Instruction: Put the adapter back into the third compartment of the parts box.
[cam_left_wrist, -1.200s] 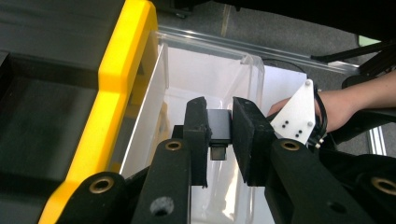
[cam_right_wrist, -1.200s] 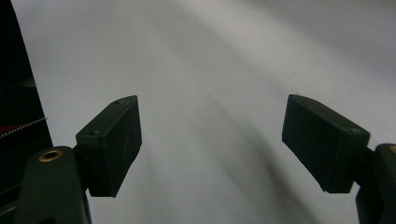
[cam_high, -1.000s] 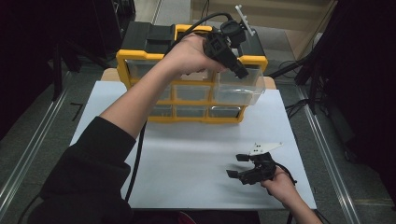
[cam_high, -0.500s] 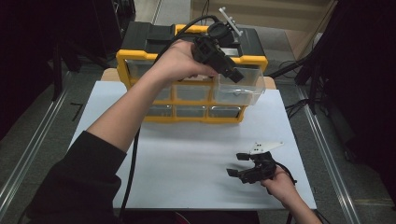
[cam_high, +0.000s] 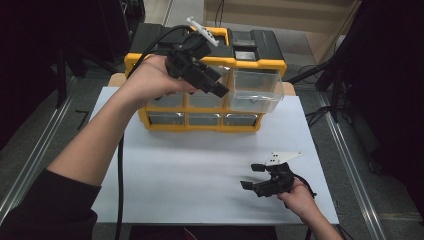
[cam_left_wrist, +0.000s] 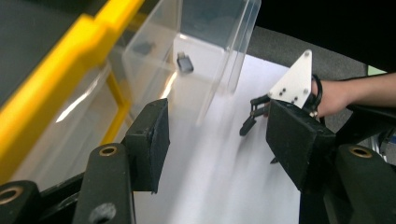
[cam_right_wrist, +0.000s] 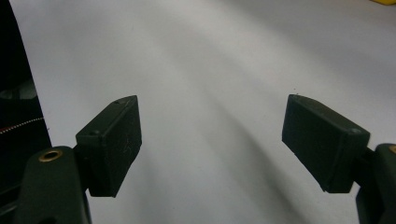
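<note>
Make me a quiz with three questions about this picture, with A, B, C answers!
1. Where is the small dark part?
A in the pulled-out clear drawer
B on the white table
C in the right tool
2. What colour is the drawer box's frame?
A red
B yellow
C green
3. How is the left tool?
A shut on the drawer
B open, holding nothing
C lying on the table

Answers: 1 A, it lies on the drawer's floor. 2 B, the frame is yellow. 3 B, its pads stand apart with nothing between.
</note>
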